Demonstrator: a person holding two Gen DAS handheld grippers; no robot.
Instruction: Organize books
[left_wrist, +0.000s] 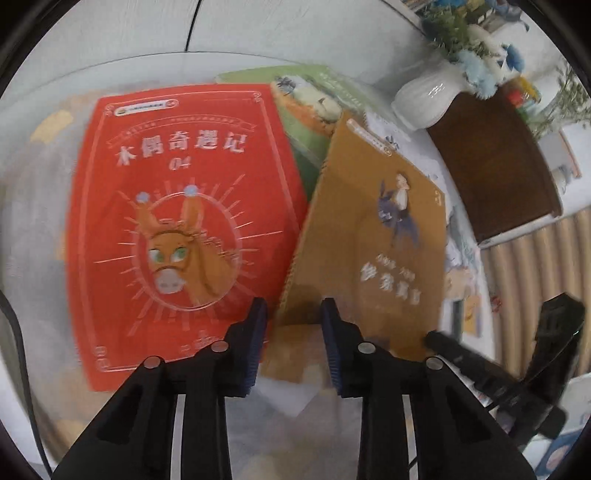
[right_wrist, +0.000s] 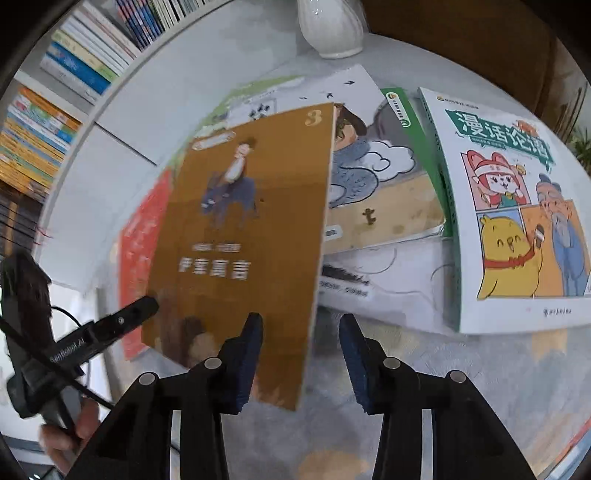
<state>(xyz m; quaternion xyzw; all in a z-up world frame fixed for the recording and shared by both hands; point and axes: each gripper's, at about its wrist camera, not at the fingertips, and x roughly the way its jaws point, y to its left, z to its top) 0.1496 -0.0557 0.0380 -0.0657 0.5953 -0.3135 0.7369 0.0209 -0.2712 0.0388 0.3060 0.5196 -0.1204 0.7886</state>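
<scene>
Brown fable book (right_wrist: 243, 229) lies tilted over the red donkey book (left_wrist: 177, 221), at two o'clock of it. Your left gripper (left_wrist: 293, 343) and right gripper (right_wrist: 301, 354) both hang unclenched, holding nothing. Nudge carelessly and it slides off the stack.
</scene>
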